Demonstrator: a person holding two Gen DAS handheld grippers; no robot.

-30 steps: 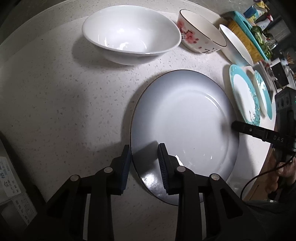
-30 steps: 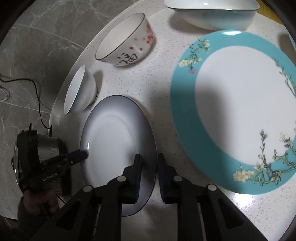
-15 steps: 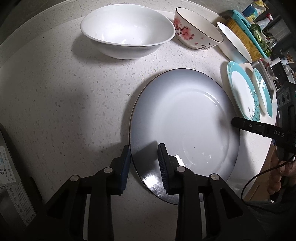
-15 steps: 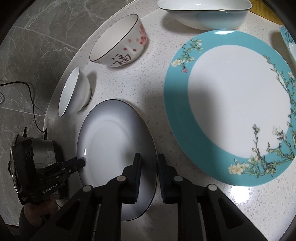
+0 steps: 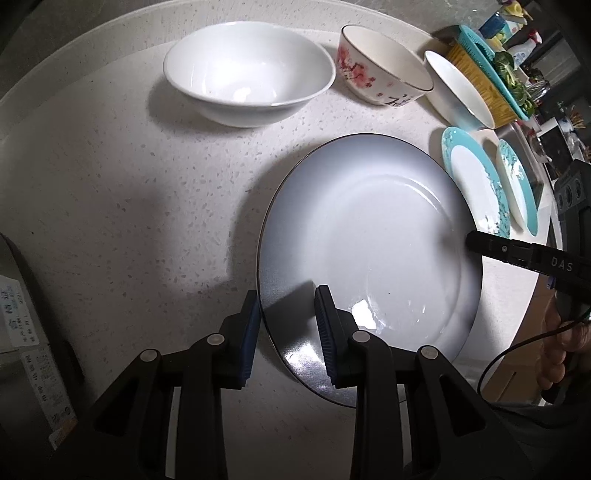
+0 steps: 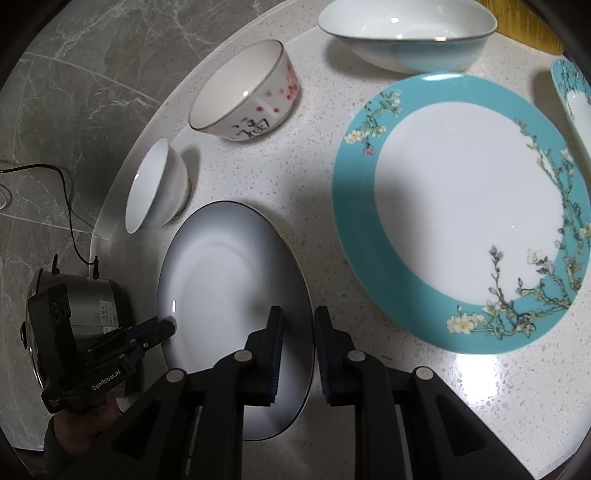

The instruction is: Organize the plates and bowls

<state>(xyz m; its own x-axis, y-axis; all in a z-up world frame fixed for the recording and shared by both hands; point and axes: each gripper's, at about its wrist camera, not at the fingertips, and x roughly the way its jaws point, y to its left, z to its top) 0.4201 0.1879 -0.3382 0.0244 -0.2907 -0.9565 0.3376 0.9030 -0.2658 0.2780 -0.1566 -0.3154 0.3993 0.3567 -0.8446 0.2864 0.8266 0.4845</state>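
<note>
A grey-white plate [image 5: 369, 236] with a dark rim is held off the speckled counter [image 5: 110, 184]; it also shows in the right wrist view [image 6: 229, 288]. My left gripper [image 5: 286, 317] is shut on its near-left rim. My right gripper [image 6: 297, 343] is shut on the opposite rim, one finger over the plate and one outside. A large teal-rimmed floral plate [image 6: 465, 206] lies right of the right gripper. A white bowl [image 5: 247, 74], a cherry-blossom bowl [image 5: 380, 74] and a wide shallow bowl [image 6: 406, 33] stand behind.
A second teal plate [image 5: 517, 184] lies at the counter's far edge. A yellow-and-teal rack with greens [image 5: 487, 70] stands at the back right. A metal rice cooker [image 6: 85, 306] stands on the floor below the counter edge.
Both grippers have kept their hold on the grey-white plate. The bowls and teal plates have shifted in both views, so the plate has moved a little.
</note>
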